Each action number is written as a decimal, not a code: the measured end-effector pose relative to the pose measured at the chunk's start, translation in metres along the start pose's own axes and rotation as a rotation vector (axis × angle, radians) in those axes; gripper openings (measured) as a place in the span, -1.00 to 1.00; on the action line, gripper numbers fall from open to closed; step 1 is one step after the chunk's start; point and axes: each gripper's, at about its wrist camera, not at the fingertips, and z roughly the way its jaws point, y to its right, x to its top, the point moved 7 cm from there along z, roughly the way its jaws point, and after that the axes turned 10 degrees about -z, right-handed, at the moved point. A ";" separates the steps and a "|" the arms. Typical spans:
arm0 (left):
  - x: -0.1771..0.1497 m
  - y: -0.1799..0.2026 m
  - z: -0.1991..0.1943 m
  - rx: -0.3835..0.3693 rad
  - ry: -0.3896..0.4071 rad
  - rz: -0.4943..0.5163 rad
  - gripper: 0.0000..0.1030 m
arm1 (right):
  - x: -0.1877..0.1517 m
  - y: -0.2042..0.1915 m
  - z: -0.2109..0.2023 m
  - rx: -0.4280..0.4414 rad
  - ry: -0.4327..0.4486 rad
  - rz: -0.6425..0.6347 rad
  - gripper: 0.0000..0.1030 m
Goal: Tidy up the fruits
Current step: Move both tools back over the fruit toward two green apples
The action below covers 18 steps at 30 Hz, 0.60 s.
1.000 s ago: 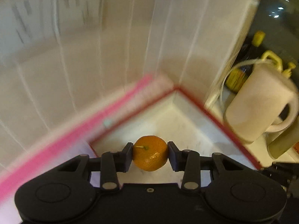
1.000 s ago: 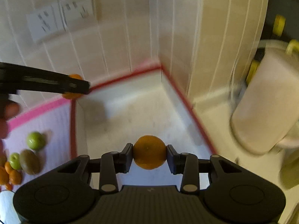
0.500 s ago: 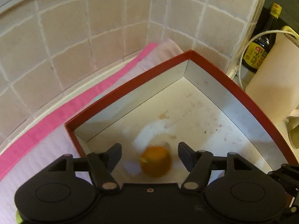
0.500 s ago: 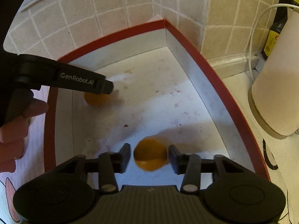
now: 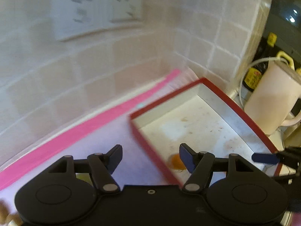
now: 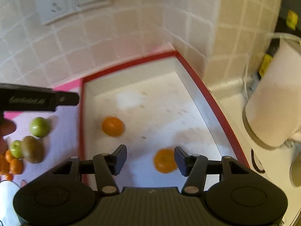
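A red-rimmed white tray (image 6: 205,92) sits in the tiled corner. Two small oranges lie in it: one (image 6: 112,126) near its left wall, one (image 6: 165,161) just ahead of my right gripper (image 6: 150,159), which is open and empty. My left gripper (image 5: 150,157) is open and empty above the tray's left rim (image 5: 150,150); the left orange (image 5: 176,162) shows beside its right finger. On the pink-edged mat (image 6: 64,124) left of the tray lie green fruits (image 6: 39,127), a kiwi (image 6: 32,149) and more small oranges (image 6: 11,164).
A white electric kettle (image 6: 272,101) with a cord stands right of the tray, with dark bottles (image 5: 254,73) behind it. Tiled walls with white sockets (image 6: 71,1) close the back and right. My left gripper's finger (image 6: 39,99) reaches in at the right wrist view's left.
Both grippers opened and let their oranges drop into the tray. Both have since pulled back and up; the left one has swung left over the tray's rim.
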 end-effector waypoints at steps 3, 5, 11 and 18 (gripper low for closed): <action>-0.005 -0.032 -0.044 0.048 0.053 -0.045 0.54 | 0.012 -0.025 -0.015 0.016 0.042 -0.045 0.25; -0.008 -0.055 -0.076 0.079 0.091 -0.072 0.55 | 0.019 -0.047 -0.025 0.040 0.067 -0.079 0.26; -0.020 -0.123 -0.166 0.239 0.192 -0.125 0.55 | 0.041 -0.111 -0.057 0.101 0.144 -0.186 0.36; -0.054 -0.186 -0.250 0.404 0.250 -0.192 0.56 | 0.050 -0.175 -0.082 0.170 0.186 -0.257 0.39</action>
